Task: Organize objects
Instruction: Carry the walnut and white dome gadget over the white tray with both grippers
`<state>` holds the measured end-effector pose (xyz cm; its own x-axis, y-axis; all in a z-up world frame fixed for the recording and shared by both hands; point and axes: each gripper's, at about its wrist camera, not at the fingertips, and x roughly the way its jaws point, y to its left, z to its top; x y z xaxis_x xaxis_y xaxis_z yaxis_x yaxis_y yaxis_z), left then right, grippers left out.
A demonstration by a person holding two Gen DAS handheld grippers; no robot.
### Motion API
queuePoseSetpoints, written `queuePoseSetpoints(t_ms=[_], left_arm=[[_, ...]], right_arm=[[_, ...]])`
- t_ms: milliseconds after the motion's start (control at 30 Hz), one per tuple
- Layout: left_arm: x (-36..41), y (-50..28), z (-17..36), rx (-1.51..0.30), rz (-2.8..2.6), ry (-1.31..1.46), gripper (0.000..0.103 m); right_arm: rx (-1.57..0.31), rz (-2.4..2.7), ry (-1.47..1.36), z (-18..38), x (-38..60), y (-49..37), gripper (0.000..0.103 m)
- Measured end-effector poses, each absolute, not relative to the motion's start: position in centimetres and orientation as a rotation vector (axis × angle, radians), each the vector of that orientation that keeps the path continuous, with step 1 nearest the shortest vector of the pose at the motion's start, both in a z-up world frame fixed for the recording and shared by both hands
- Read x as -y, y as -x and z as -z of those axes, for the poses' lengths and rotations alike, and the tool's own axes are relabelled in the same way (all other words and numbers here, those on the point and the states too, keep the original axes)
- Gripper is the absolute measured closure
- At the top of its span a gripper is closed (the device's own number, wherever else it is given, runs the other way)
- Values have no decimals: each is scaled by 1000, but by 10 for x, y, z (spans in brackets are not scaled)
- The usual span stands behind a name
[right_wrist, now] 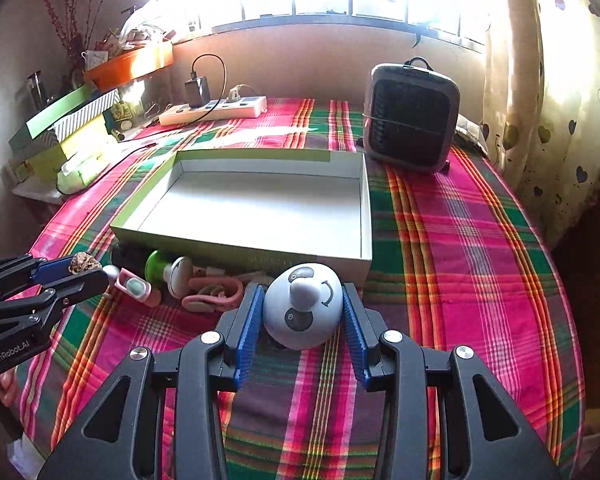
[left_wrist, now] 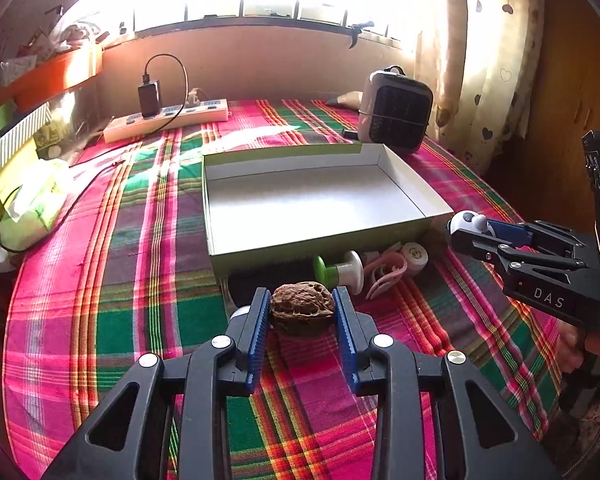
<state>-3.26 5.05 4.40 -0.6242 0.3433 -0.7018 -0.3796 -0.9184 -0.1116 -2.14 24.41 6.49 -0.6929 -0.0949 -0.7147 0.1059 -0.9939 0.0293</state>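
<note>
Currently both grippers are carrying items toward the empty box (left_wrist: 320, 204), with small clutter lying along its near wall.

Far left of the tabletop (left_wrist: 112, 280): a tissue pack (left_wrist: 32, 204) and a power strip (left_wrist: 168, 120) are sitting well apart from the work area; no role in this step.

Left gripper (left_wrist: 302, 312): jaws are standing part-way closed, blue pads pressing on both sides of a walnut (left_wrist: 302, 307). The nut is sitting high between the fingertips, just short of the box's near wall. Judgement: the shell is hard and ridged, so the grip is likely secure, but the hold is near the tips; the carry should be going over the wall with clearance before any release, and the release should be happening low inside the box so the nut is not bouncing or rolling.

Centre, against the near wall: a green-and-white knob (left_wrist: 340, 270) and a pink strap (left_wrist: 384, 276) are waiting, not yet collected.

Right gripper (right_wrist: 303, 312): jaws are likewise part-way closed, clamping a round panda toy (right_wrist: 303, 312) by its sides. Judgement: the smooth dome could be slipping, so the hold should be kept steady until the toy is over the box floor, and set down apart from the walnut's landing spot.

Far right: a small heater (right_wrist: 410, 116) is standing behind the box corner.
</note>
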Motion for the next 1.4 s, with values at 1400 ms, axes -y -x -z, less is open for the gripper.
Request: queuePoseSetpoints(t_ms=[1400], left_arm=[[-81, 196, -30, -85, -2516, 1238, 73]], right_arm=[[-90, 2735, -1309, -46, -242, 184, 63]])
